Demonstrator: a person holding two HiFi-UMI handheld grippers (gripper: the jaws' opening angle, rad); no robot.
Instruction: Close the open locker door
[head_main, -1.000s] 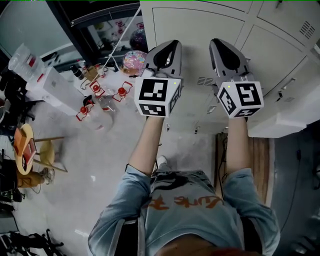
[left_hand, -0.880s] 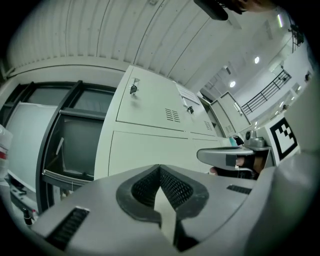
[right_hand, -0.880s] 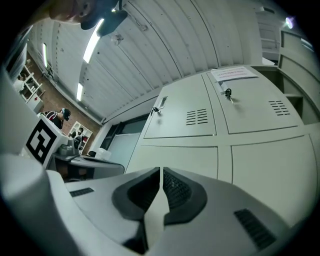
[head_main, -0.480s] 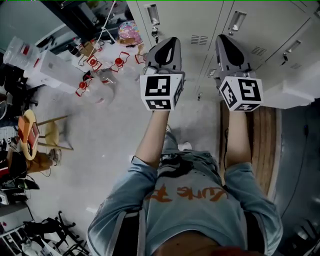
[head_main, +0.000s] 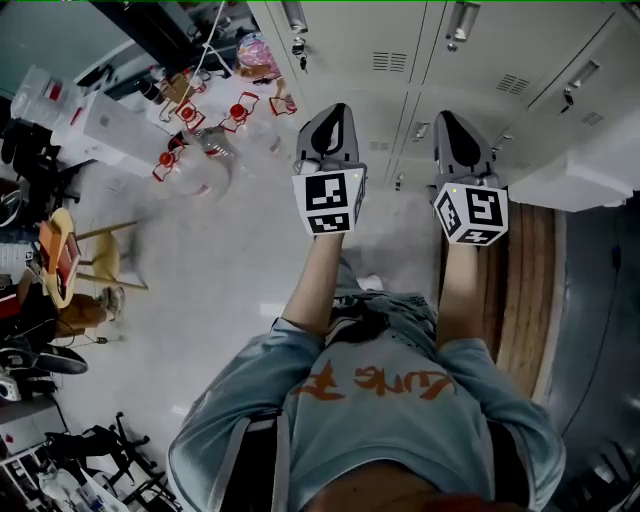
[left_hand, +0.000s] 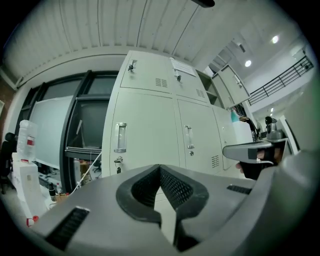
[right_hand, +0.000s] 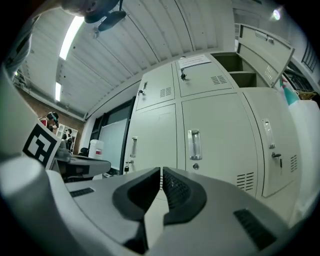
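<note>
A bank of pale grey lockers fills the top of the head view. One upper locker stands open, its door swung outward at the top right of the right gripper view. The same door shows in the left gripper view, and as a white slab in the head view. Both grippers are held up side by side in front of the lockers, touching nothing. My left gripper is shut and empty. My right gripper is shut and empty too.
Water jugs with red caps and a white box stand on the floor at the left. A wooden stool is further left. A wooden strip runs along the floor below the open door. The closed lockers have handles.
Both grippers have sunk lower in the head view and look smaller. The lockers have slid up the frame, and their handles and vents now show at the top. The jaws stayed shut.
</note>
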